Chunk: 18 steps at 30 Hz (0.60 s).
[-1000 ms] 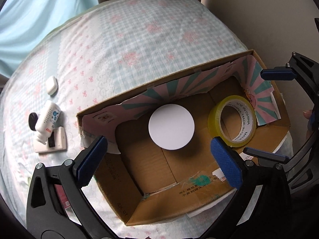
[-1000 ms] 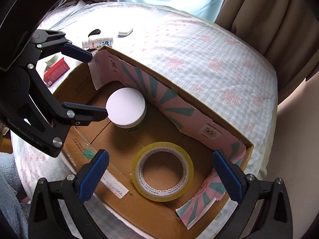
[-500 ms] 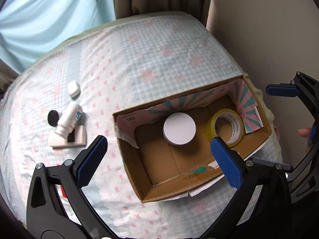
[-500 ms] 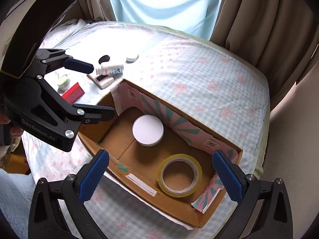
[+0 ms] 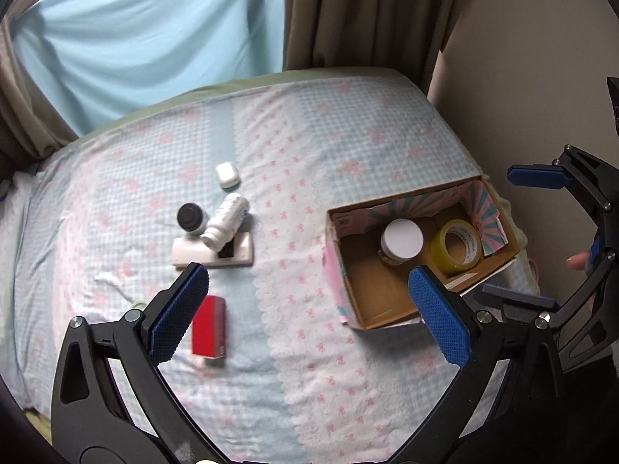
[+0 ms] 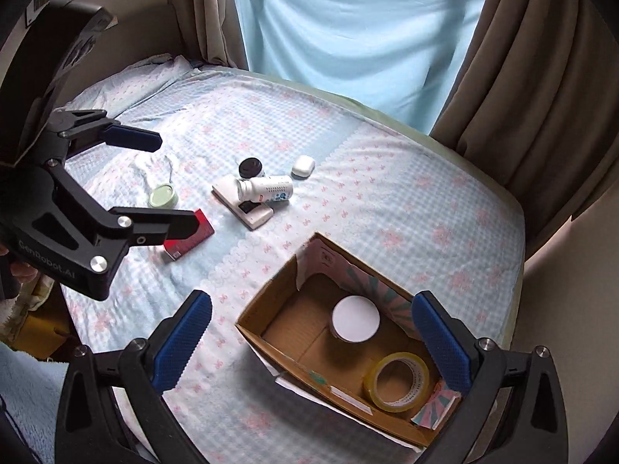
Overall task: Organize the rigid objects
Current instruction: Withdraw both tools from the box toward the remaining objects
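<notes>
An open cardboard box (image 5: pixel 356 294) (image 6: pixel 271 336) lies on the bed. It holds a white-lidded jar (image 5: pixel 402 237) (image 6: pixel 356 319) and a yellow tape roll (image 5: pixel 458 245) (image 6: pixel 396 381). Left of it on the bed lie a white bottle (image 5: pixel 228 220) (image 6: pixel 271 188) on a flat white device (image 5: pixel 193 253) (image 6: pixel 255 212), a black-lidded jar (image 5: pixel 189 216) (image 6: pixel 250 167), a white earbud case (image 5: pixel 227 174) (image 6: pixel 303 165), a red box (image 5: pixel 209 326) (image 6: pixel 193 237) and a green-lidded jar (image 6: pixel 163 196). My left gripper (image 5: pixel 309 309) (image 6: pixel 154 178) and right gripper (image 6: pixel 313 344) (image 5: pixel 534 239) are open, empty and high above the bed.
The bed (image 5: pixel 301 147) has a blue checked sheet with pink flowers. Blue and brown curtains (image 5: pixel 348 11) hang behind it. A beige wall (image 5: pixel 522 77) stands right of the box. A pillow (image 6: pixel 154 73) lies at the bed's far left.
Both grippers have risen and pulled back from the box, which now looks much smaller. The left view has swung left, bringing the red box and the loose items into view.
</notes>
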Each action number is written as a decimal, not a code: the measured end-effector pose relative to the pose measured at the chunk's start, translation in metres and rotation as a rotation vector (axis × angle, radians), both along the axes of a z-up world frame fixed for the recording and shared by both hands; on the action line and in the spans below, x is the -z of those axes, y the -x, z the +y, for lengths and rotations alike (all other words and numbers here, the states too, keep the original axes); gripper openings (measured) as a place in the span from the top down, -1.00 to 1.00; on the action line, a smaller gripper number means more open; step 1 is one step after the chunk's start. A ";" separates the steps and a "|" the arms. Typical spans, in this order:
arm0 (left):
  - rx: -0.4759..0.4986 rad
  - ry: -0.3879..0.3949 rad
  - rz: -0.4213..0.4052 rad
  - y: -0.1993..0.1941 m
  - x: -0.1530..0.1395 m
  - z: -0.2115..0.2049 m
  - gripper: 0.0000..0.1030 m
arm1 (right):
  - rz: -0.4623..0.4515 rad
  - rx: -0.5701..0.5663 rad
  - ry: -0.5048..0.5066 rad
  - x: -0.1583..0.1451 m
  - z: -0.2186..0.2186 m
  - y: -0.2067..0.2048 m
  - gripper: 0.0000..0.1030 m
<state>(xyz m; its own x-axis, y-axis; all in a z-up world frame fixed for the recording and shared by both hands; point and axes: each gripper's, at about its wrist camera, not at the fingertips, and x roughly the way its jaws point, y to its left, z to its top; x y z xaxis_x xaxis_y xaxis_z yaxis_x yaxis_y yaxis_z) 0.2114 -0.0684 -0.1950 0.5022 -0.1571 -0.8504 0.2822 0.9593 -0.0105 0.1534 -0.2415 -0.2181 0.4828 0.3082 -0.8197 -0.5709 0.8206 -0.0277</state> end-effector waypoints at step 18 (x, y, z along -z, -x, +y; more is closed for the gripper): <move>-0.256 -0.010 -0.009 0.035 0.006 0.271 -0.99 | 0.098 0.372 -0.161 -0.020 0.171 -0.035 -1.00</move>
